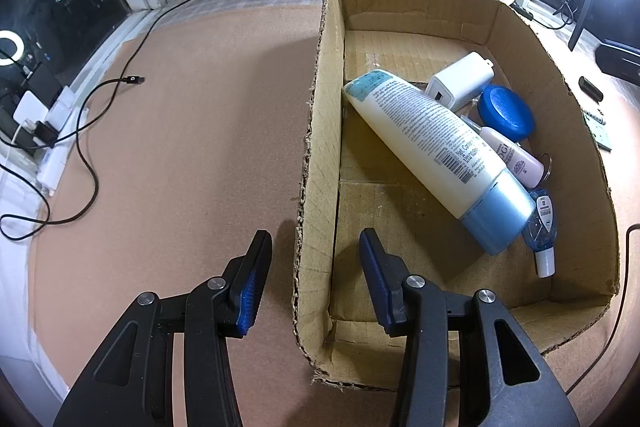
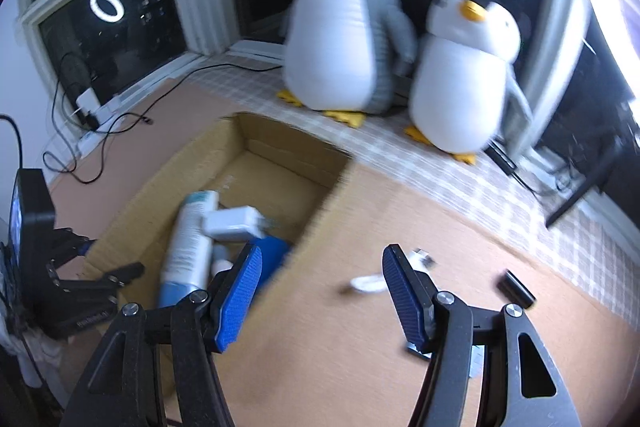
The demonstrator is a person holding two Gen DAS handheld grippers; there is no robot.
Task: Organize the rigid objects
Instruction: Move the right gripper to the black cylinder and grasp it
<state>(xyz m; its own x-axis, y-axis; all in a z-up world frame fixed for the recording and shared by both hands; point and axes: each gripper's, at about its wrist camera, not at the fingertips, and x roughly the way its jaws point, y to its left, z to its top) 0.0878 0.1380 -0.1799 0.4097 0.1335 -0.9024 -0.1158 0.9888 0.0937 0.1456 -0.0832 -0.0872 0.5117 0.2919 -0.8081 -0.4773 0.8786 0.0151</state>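
A: Left gripper [image 1: 314, 235]?
B: Jaws apart, pads pressing on nothing. Near-left wall of the cardboard box [image 1: 516, 23] running between them, untouched as far as visible.
A: Right gripper [image 2: 320, 249]?
B: Released too, jaws wide and holding nothing. Poised over the brown surface [image 2: 360, 347], just outside the box's right wall.
A: Box contents, left wrist view?
B: Large cream bottle [image 1: 432, 147] with blue cap, lying diagonally from the left wall toward the near-right corner. White charger [image 1: 460, 83] and blue round lid [image 1: 506, 113] beyond it, near the right wall. Small pink bottle [image 1: 512, 157] tucked against the large one. Clear blue mini bottle [image 1: 542, 223] at the right wall, partly under the blue cap.
A: Hidden or unclear?
B: Body under the blue lid covered by its neighbours. Label print unreadable. Metal ring beside the pink bottle mostly concealed.
A: Right wrist view?
B: Blurred throughout. Pink and mini bottles not distinguishable; lid partly behind the left finger.
A: Seen only there?
B: Small white item [image 2: 368, 283] on the surface, cut off by the right finger, identity uncertain. Black cylinder [image 2: 516, 287] further right. Two plush penguins [image 2: 340, 27] whole at the far edge; only their lower bodies in the left view.
A: Seen only from the left?
B: Black cable [image 1: 88, 155] looping along the surface's left edge.
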